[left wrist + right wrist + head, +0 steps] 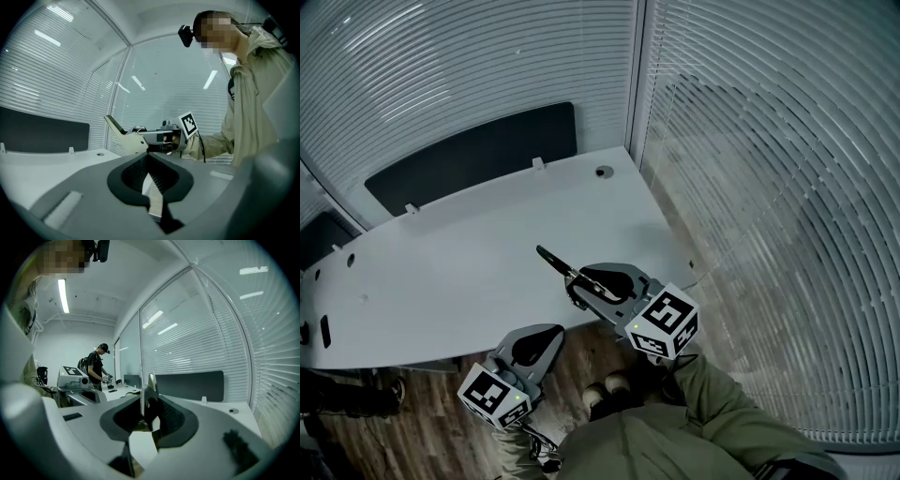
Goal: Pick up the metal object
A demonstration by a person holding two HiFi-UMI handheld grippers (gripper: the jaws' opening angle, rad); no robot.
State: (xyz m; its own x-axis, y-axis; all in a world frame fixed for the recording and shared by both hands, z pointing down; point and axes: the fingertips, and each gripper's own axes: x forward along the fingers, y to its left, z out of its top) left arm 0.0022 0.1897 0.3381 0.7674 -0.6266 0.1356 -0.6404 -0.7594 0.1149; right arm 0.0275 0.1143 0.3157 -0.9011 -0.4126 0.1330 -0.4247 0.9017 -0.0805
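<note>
The metal object [551, 262] is a thin dark strip that sticks out up and left over the white table [459, 272]. My right gripper [574, 277] is shut on its near end and holds it above the table's front edge. In the right gripper view the metal object [151, 386] stands on edge between the jaws of the right gripper [147, 413]. My left gripper [551, 334] hangs lower, in front of the table edge, shut with nothing in it. The left gripper view looks past the left gripper [152, 183] to the right gripper [138, 140] and the metal object [114, 124].
A dark panel [473, 155] stands along the table's far edge, and a round cable hole [602, 172] sits near the far right corner. Slatted blinds [769, 187] line the walls. A second person [96, 366] stands at a desk far off.
</note>
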